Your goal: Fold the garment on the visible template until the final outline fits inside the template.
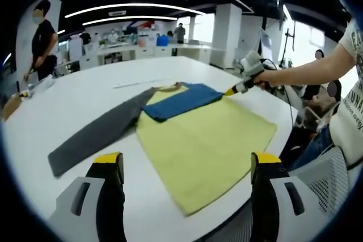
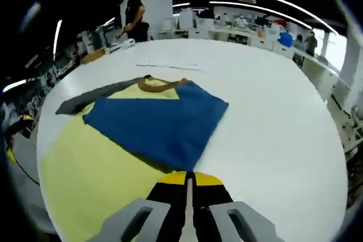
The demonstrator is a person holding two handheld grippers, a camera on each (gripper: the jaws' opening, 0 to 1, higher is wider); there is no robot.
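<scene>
A: On the white table [image 1: 68, 111] the garment [image 1: 204, 140] lies flat, a yellow body with a brown collar [image 2: 160, 85] at the far end. Its blue sleeve [image 2: 159, 123] is already folded across the chest, and the grey sleeve [image 1: 96, 134] lies stretched out to the side.

B: Any template under it?

A: I cannot make one out; perhaps the cloth covers it.

B: And the tongs?

A: The left gripper [image 1: 190, 168] hovers above the near hem with its jaws spread wide, holding nothing. The right gripper [image 2: 189, 182] has its yellow tips pressed together just at the blue sleeve's edge. In the left gripper view it shows at the sleeve's corner, in a person's hand [image 1: 266, 77]. Whether cloth is pinched between the tips I cannot tell.

B: How will it handle?

A: Soft, light and limp, I judge; it should drape and crease easily, and may slide on the smooth top. I'd take the grey sleeve near its cuff to fold it in, then pinch both hem corners.
</scene>
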